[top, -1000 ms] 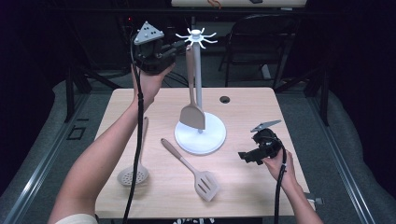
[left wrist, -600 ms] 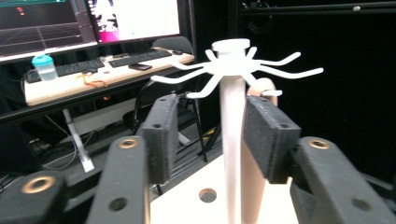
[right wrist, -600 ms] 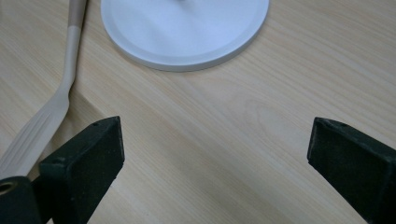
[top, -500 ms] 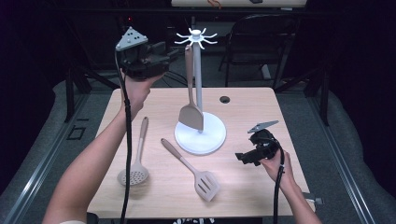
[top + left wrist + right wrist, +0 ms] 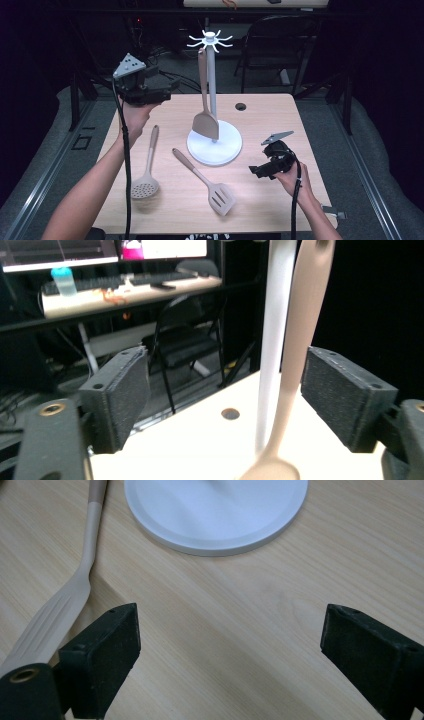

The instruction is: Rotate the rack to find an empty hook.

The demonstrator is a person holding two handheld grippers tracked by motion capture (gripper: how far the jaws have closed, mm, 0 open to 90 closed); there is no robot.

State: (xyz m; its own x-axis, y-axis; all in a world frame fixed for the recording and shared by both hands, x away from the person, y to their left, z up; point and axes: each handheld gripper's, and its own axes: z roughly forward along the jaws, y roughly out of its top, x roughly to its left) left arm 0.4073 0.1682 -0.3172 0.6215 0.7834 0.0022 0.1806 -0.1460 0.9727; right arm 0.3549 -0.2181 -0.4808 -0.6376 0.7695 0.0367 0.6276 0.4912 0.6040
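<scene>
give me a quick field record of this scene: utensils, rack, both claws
work in hand: hanging utensils on the white rack
hung: solid turner, on a rack hook, blade just above the rack base
lying on table: skimmer spoon at left, slotted turner in the middle
left claw: raised beside the rack pole, jaws just opened, nothing pressed between the pads; hung turner's handle apart from them
right claw: open, empty, low over the table right of the rack base

The rack (image 5: 213, 95) and hanging spatula (image 5: 205, 107) block the table's (image 5: 280, 200) middle.
</scene>
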